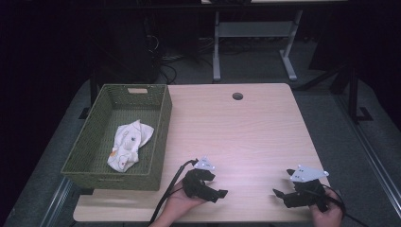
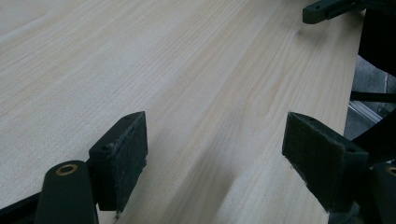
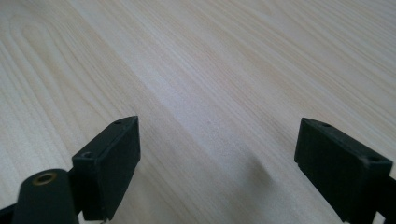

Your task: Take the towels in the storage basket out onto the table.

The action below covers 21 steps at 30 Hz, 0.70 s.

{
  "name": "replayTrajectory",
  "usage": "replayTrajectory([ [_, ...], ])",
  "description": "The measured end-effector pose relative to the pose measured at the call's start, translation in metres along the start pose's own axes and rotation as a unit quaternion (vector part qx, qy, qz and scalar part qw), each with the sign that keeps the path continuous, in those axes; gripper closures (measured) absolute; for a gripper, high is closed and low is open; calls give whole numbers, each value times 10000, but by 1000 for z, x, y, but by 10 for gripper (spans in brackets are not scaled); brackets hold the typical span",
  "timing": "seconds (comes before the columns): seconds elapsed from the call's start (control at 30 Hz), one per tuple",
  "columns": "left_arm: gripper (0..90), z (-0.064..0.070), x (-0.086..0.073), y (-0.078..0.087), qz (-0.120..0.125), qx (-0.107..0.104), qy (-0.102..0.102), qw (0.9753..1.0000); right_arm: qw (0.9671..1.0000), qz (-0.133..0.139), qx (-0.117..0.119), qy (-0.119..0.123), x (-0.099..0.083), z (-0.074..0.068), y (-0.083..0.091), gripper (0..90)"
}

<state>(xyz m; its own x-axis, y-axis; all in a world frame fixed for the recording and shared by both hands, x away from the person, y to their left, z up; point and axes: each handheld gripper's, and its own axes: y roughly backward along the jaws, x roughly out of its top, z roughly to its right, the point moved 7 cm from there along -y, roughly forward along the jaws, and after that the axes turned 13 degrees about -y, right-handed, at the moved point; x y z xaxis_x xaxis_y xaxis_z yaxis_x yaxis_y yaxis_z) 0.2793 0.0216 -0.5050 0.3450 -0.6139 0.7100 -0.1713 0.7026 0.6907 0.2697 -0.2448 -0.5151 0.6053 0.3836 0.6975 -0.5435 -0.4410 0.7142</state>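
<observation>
Cloth [image 1: 127,144]: white, crumpled, in green basket [image 1: 161,137] | left claw [image 1: 221,193], right claw [image 1: 279,194]: released

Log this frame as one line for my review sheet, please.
left tool: open, empty, low over table | right tool: open, empty, near front edge | white cloth: crumpled inside green basket | nothing grasped

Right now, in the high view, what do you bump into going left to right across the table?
Green basket with the white cloth inside, then the left gripper, then the right gripper.
</observation>
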Motion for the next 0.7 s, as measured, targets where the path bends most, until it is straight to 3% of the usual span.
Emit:
replayTrajectory([
  [0.3, 215, -3, 5, 3, -108, 26, -38, 9999, 10000, -12, -27, -59, -1, 0, 1, 140],
  [0.57, 208, -20, 32, 14, -285, 84, -17, 9996, 10000, 8, -60, -69, -1, -1, 2, 140],
  [0.63, 208, -23, 38, 18, -383, 94, -75, 9992, 9999, -26, -99, 136, -1, 1, 2, 140],
  [0.7, 208, -28, 48, 24, -447, 107, -105, 9989, 10000, -6, -68, 61, -1, -1, 2, 140],
])
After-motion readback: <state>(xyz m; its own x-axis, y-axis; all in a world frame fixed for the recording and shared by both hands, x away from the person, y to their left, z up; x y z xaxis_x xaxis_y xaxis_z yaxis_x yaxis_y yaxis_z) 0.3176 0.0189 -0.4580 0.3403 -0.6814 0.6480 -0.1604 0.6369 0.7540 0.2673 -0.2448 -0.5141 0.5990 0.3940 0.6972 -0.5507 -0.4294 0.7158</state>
